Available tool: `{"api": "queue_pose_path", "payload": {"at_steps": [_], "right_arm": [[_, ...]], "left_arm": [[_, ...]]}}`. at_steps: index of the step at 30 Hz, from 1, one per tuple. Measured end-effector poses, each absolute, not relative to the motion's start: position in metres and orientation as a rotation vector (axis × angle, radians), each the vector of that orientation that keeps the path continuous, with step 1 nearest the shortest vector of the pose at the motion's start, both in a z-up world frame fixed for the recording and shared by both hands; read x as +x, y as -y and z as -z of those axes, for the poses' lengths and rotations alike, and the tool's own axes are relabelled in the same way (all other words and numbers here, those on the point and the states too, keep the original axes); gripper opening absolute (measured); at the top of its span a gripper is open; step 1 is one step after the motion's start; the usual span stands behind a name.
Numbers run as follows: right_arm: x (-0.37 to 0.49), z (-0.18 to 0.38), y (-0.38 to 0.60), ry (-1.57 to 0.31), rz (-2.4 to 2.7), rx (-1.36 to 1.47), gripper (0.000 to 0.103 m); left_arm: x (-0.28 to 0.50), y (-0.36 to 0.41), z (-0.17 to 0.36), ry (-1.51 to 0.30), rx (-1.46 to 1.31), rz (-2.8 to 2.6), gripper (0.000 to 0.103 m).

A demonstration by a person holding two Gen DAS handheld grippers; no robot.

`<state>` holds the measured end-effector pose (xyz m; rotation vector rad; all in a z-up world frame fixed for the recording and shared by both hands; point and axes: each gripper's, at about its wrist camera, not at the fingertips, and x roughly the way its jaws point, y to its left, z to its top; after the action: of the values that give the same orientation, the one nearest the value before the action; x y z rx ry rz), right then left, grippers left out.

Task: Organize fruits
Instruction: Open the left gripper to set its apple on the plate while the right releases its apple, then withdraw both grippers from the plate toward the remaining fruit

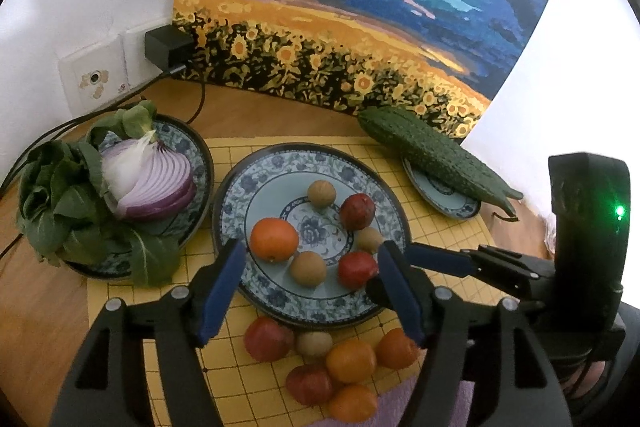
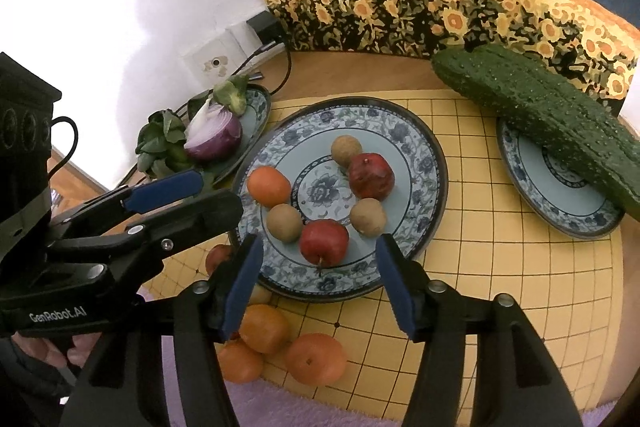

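Note:
A blue-patterned centre plate (image 1: 240,203) (image 2: 424,163) holds an orange (image 1: 274,239) (image 2: 269,185), two red fruits (image 1: 357,211) (image 2: 324,243) and three brown round fruits (image 1: 307,268). Loose fruits lie on the yellow mat in front of it: oranges (image 1: 351,361) (image 2: 316,359), red fruits (image 1: 268,339) and a brown one (image 1: 314,343). My left gripper (image 1: 312,287) is open and empty over the plate's near rim. My right gripper (image 2: 320,287) is open and empty at the same rim, and it shows from the side in the left wrist view (image 1: 436,261).
A left plate (image 1: 192,143) carries half a red onion (image 1: 152,183) and leafy greens (image 1: 56,203). A small right plate (image 2: 560,215) carries a bitter gourd (image 2: 540,111). A sunflower painting (image 1: 340,7) leans on the wall; cables and a plug (image 1: 166,47) sit at back left.

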<state>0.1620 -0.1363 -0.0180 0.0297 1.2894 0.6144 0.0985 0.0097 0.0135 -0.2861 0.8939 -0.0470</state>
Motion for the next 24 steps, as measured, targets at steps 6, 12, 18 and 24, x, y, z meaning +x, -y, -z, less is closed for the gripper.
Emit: {"api": "queue_pose_path", "payload": {"at_steps": [6, 12, 18, 24], "right_arm": [[0.157, 0.015, 0.135, -1.289, -0.622, 0.021, 0.06], [0.153, 0.015, 0.137, -1.294, -0.624, 0.024, 0.06], [0.151, 0.014, 0.137, -1.297, -0.623, 0.027, 0.06], [0.146, 0.014, 0.133, -1.31, -0.635, 0.024, 0.06]], "left_arm": [[0.092, -0.01, -0.015, -0.888, -0.289, 0.043, 0.073], [0.086, -0.009, -0.014, -0.889, -0.297, 0.036, 0.073], [0.084, -0.009, -0.015, -0.888, -0.295, 0.036, 0.073], [0.079, -0.008, -0.015, -0.893, -0.296, 0.036, 0.073]]}}
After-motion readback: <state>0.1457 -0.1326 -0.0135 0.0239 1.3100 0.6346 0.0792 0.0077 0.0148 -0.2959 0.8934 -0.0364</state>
